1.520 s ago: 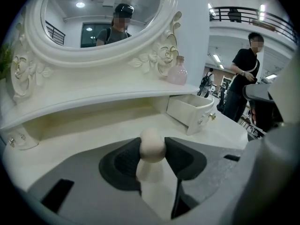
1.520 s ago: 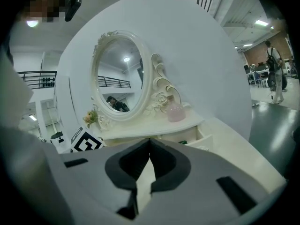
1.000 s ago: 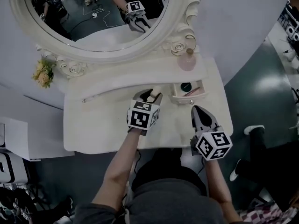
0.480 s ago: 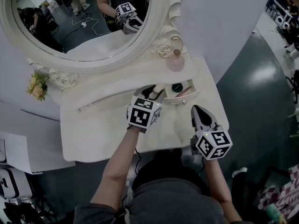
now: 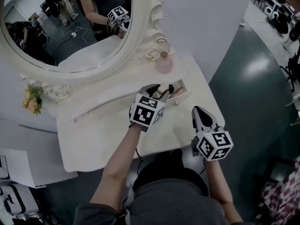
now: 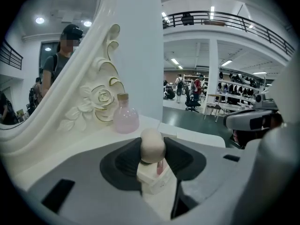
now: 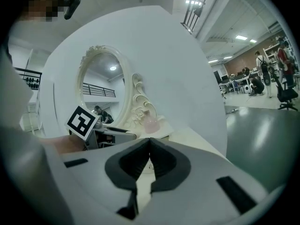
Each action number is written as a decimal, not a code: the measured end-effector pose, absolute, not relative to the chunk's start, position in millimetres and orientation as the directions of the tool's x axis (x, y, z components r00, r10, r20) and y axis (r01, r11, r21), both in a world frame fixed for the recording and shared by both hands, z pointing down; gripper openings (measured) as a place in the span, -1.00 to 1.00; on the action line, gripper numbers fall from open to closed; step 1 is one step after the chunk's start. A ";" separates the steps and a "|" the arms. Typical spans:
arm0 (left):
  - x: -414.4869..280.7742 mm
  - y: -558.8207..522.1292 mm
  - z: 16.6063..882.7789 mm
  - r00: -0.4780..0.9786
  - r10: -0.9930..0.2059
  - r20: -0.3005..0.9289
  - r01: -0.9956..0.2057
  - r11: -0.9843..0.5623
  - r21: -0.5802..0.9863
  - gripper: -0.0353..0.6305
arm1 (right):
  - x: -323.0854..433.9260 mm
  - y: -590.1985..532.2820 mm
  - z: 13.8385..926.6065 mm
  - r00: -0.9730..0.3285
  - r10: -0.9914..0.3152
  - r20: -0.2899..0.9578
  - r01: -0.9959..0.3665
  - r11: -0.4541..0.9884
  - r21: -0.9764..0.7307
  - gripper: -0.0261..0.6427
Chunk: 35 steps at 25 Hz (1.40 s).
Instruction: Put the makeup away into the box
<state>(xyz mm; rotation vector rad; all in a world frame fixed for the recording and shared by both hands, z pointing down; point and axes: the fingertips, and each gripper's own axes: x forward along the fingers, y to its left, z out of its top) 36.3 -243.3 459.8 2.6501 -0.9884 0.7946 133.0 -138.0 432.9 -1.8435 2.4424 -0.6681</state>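
Note:
My left gripper (image 5: 158, 91) is shut on a small white makeup bottle (image 5: 162, 90) with a round beige cap. It holds the bottle just above the table, right beside the small open white box (image 5: 183, 90). In the left gripper view the bottle (image 6: 152, 149) stands upright between the dark pads of the left gripper (image 6: 153, 159). The left gripper partly hides the box and what lies in it. My right gripper (image 5: 198, 111) hovers over the table's front right corner, shut and empty. In its own view the right gripper (image 7: 149, 150) has its pads together.
A round pink perfume bottle (image 5: 164, 64) stands at the back of the white dressing table (image 5: 103, 135), beside the ornate oval mirror (image 5: 70, 27). A small bunch of flowers (image 5: 32, 102) sits at the far left. The table edge drops to the floor on the right.
My left gripper has carried the bottle up and right, from in front of the box to right beside it. The right gripper has shifted only a little.

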 end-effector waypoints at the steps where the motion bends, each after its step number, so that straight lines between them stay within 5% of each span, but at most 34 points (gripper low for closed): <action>1: 41.5 -243.3 460.2 0.638 -0.536 0.553 -0.644 -0.765 0.001 -0.43 | 135.9 -136.6 433.1 -0.297 -0.923 0.244 -0.918 0.206 -0.338 -0.91; 35: 105.9 -254.0 515.9 0.616 -0.352 0.704 -0.488 -0.873 -0.009 -0.43 | 184.1 -124.2 446.7 -0.146 -0.948 0.282 -0.934 0.038 -0.356 -0.91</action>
